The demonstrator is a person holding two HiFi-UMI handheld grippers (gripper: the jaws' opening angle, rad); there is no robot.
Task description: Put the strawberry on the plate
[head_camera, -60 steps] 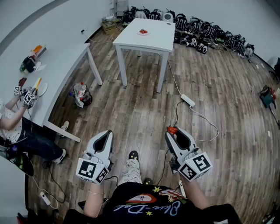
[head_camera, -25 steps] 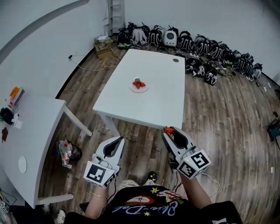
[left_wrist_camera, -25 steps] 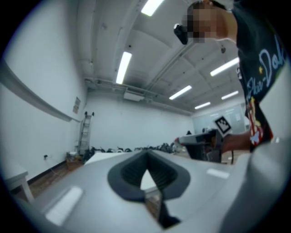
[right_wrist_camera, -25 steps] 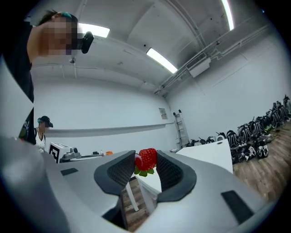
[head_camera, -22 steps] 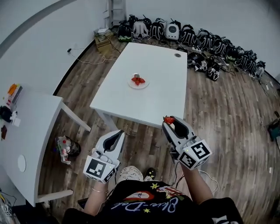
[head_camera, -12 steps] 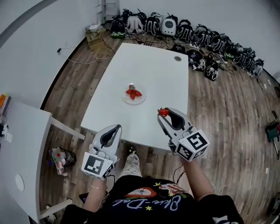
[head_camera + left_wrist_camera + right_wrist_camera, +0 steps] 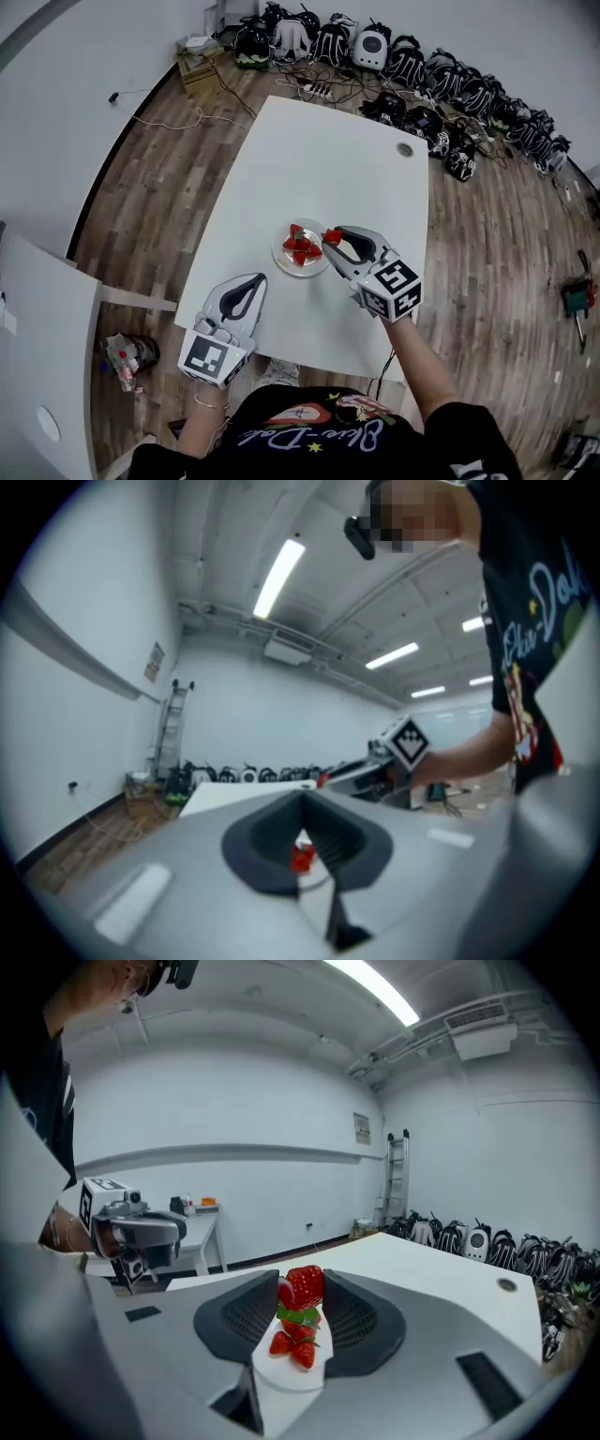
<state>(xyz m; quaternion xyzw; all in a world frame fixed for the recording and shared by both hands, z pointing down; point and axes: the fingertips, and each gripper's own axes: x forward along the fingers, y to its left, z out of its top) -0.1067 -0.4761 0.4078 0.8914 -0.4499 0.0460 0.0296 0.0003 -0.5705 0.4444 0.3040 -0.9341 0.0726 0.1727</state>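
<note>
My right gripper [image 7: 332, 236] is shut on a red strawberry [image 7: 331, 236] and holds it just above the right rim of a small white plate [image 7: 284, 260] on the white table [image 7: 328, 169]. Strawberries [image 7: 298, 247] lie on that plate. In the right gripper view the held strawberry [image 7: 303, 1286] sits between the dark pads, with the plate [image 7: 289, 1373] and its strawberries [image 7: 292, 1344] below. My left gripper [image 7: 246, 286] hovers over the table's near left edge, jaws shut with nothing between them. The left gripper view shows the plate's strawberries [image 7: 301, 857] beyond its jaws.
Backpacks and helmets [image 7: 412, 66] line the far wall on the wooden floor [image 7: 169, 178]. A round cable hole [image 7: 405, 149] marks the table's far right. A second white table [image 7: 37, 319] stands at the left, with a bag of rubbish [image 7: 122, 356] beside it.
I have walked up to the table. My right gripper carried the strawberry forward and left to the plate's rim. My left gripper now hangs over the table's near edge.
</note>
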